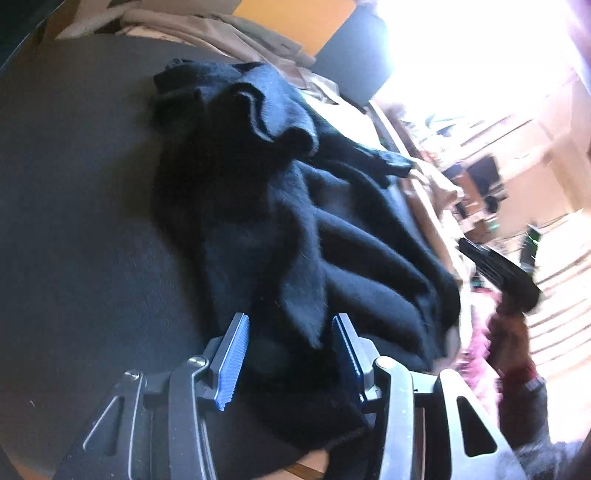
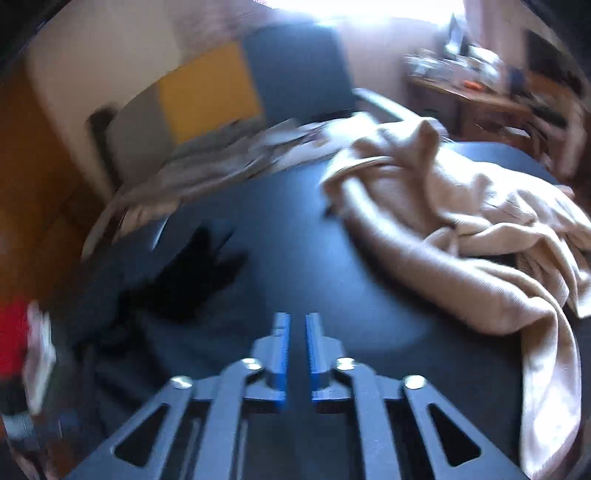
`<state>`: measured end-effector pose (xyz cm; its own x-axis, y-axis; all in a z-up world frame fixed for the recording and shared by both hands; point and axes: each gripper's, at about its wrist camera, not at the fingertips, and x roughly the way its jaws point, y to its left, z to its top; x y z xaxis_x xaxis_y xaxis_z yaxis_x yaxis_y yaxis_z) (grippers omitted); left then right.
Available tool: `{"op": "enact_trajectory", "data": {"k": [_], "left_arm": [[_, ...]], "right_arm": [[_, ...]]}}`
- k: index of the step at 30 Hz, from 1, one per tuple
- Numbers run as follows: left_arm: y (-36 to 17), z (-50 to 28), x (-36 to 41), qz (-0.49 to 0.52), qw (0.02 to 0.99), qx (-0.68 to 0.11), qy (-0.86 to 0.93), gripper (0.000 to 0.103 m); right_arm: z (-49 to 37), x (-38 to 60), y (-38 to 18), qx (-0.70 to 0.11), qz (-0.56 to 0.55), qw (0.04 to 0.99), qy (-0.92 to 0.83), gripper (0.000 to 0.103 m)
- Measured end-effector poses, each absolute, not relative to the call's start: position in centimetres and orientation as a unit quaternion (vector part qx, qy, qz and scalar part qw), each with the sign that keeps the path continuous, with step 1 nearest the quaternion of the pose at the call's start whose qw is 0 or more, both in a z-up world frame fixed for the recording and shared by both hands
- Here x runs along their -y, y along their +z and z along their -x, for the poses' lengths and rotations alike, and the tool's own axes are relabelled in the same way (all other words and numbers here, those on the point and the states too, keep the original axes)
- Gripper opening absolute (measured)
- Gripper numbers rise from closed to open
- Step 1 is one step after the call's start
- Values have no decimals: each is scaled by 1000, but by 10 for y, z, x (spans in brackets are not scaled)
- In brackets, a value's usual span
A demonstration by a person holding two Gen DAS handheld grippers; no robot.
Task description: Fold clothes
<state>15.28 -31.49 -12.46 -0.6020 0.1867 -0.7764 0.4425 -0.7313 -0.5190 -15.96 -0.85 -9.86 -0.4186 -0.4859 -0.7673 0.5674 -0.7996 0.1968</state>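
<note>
Black garment between my left claw's pads, right claw empty over bare table.

My left gripper (image 1: 288, 354) stands released, its 2 blue pads straddling the near end of the black garment (image 1: 295, 206), whose long axis runs away from the claw across the dark table (image 1: 81, 221); it's the nearer hand. My right gripper (image 2: 297, 354) is narrowly parted, grasping nothing, the beige garment (image 2: 461, 229) well right. Blur hides detail; the black hem is cut off below.

A pale wall (image 2: 74, 70) carries yellow (image 2: 207, 96) and blue (image 2: 299, 66) panels. Strong light from a window (image 2: 362, 7) washes out the top. A cluttered wooden desk (image 2: 476, 107) stands at the right; the dark table (image 2: 280, 229) fills the foreground
</note>
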Motion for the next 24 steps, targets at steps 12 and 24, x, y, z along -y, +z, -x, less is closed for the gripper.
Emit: {"op": "enact_trajectory", "data": {"k": [12,24], "left_arm": [[-127,-140,322,-438,94,-334,-829,47],[-136,-151,335,-409,47,-359,-838,44]], "right_arm": [[46,220,-123,-387,-244,494,-739,83],[73,334,-132,-317,-342,590,-659,11]]}}
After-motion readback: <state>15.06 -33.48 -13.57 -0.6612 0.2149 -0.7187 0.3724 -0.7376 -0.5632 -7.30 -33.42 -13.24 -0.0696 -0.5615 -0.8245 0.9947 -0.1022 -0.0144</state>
